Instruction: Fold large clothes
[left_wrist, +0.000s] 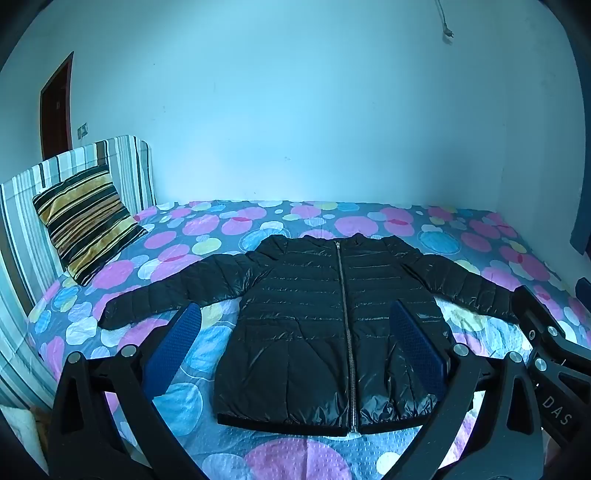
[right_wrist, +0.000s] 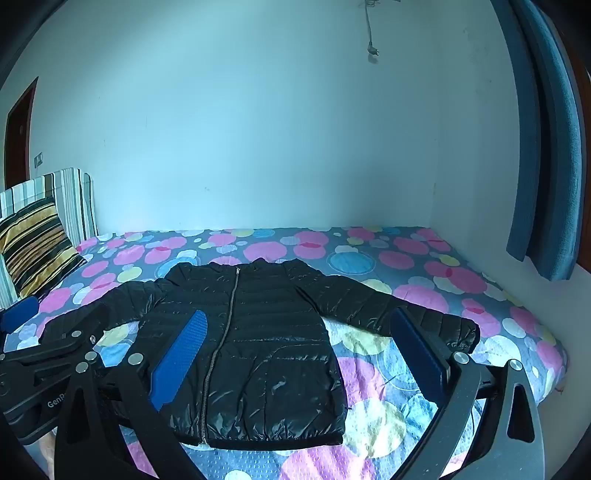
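Left wrist view: the black quilted puffer jacket (left_wrist: 314, 325) is seen laid flat, zipped, sleeves spread, on the bed covered by a circle-patterned sheet (left_wrist: 192, 354). The left gripper (left_wrist: 295, 354) is held above the hem, jaws wide, nothing gripped. A striped gold-and-black cushion (left_wrist: 86, 225) is propped at the headboard.

Right wrist view: the jacket (right_wrist: 258, 354) is shown lower left; the right gripper (right_wrist: 299, 354) is held above it, jaws wide and empty.

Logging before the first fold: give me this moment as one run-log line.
jacket: flat on bed, zipped, sleeves spread | left gripper: open, above jacket, holding nothing | right gripper: open, holding nothing | fold: not begun
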